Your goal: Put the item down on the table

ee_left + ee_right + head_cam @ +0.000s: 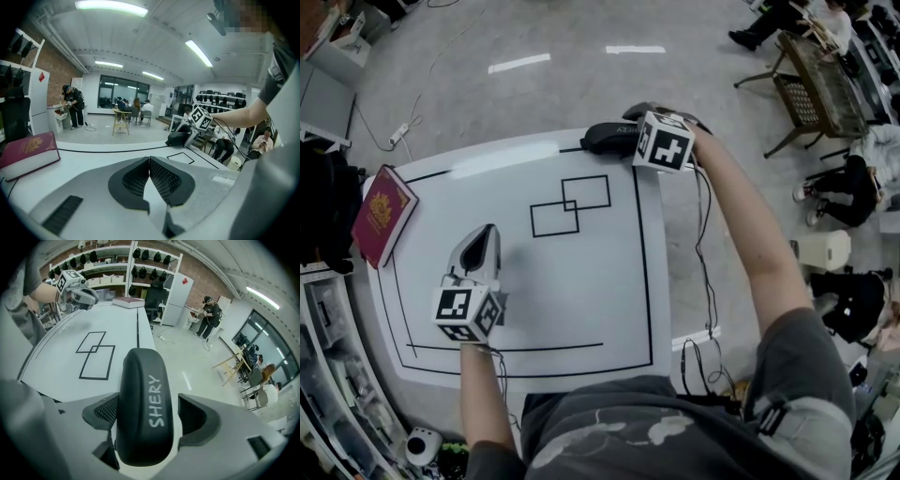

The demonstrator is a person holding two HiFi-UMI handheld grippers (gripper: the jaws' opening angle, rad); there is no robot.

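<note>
- White counter (609,309), marked with black lines.
- Red book (382,214) lies at its left edge.
- Right gripper (147,404): fingers spread and released, with the black case (143,380) between them at the counter's far edge.
- Left gripper (149,164): fingers clenched together, with nothing between them.

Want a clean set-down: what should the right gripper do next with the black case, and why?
Probably draw the right gripper straight back: its jaws stand apart with a gap beside the black case, which seems to lie at the table's far edge.
</note>
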